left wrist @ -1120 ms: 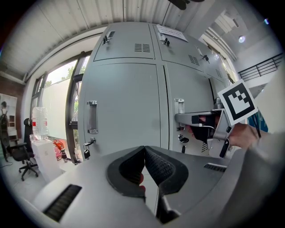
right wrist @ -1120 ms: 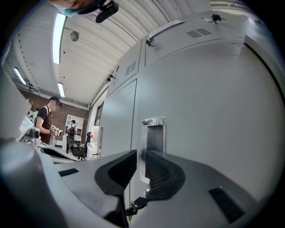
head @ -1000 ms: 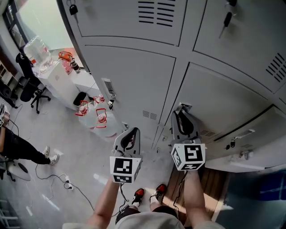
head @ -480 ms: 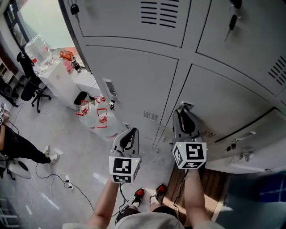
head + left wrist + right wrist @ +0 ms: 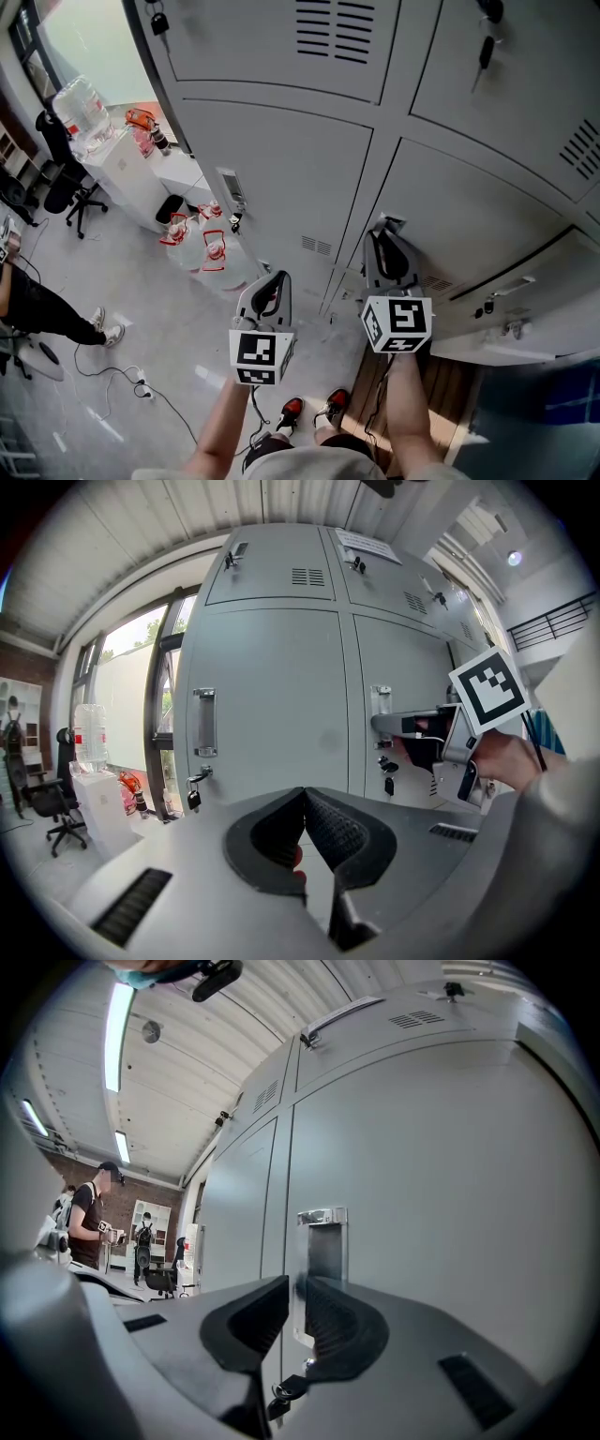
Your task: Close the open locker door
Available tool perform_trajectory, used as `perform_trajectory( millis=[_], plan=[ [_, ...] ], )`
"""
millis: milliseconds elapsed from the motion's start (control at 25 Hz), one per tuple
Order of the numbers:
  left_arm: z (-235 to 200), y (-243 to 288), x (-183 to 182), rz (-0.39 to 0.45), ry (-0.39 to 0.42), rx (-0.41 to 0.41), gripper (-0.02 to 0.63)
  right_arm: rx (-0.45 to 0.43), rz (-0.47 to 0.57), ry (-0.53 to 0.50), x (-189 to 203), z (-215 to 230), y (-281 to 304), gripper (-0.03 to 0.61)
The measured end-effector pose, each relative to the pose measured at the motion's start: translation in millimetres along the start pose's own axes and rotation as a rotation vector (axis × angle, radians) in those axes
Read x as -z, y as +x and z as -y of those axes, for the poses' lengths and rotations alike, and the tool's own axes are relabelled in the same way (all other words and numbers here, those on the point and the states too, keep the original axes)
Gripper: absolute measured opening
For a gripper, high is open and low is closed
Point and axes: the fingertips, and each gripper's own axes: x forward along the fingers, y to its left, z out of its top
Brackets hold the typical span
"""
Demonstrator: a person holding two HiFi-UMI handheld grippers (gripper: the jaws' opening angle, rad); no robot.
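Note:
A wall of grey lockers [image 5: 281,141] fills the head view. At the lower right one locker door [image 5: 553,300] stands ajar, a dark gap along its upper edge and a bar handle [image 5: 511,280] on its face. My right gripper [image 5: 382,230] points at the closed door to the left of it, tips close to that door's recessed handle plate [image 5: 322,1260]. Its jaws are closing, and a thin gap remains with nothing pressed between them [image 5: 297,1293]. My left gripper [image 5: 272,278] hangs lower left, shut and empty [image 5: 303,803].
Water bottles [image 5: 202,248] stand on the floor by the locker's left end, beside a white cabinet [image 5: 122,159] and an office chair [image 5: 66,187]. A person's legs [image 5: 47,314] and floor cables [image 5: 141,380] lie left. Keys [image 5: 483,47] hang from upper doors.

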Motion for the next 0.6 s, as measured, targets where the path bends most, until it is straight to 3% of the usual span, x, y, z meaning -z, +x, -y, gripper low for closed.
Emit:
perform_trajectory(
  millis=[160, 360, 600],
  plan=[
    [2, 0, 0, -0.001, 0.005, 0.007, 0.021, -0.012, 0.000, 0.008, -1, -2, -1, 0.065],
    [1, -3, -3, 0.006, 0.008, 0.005, 0.021, -0.051, 0.020, 0.017, -5, -12, -4, 0.177],
    [4, -8, -6, 0.015, 0.011, 0.012, 0.021, -0.054, 0.017, 0.026, -7, -14, -10, 0.225]
  ],
)
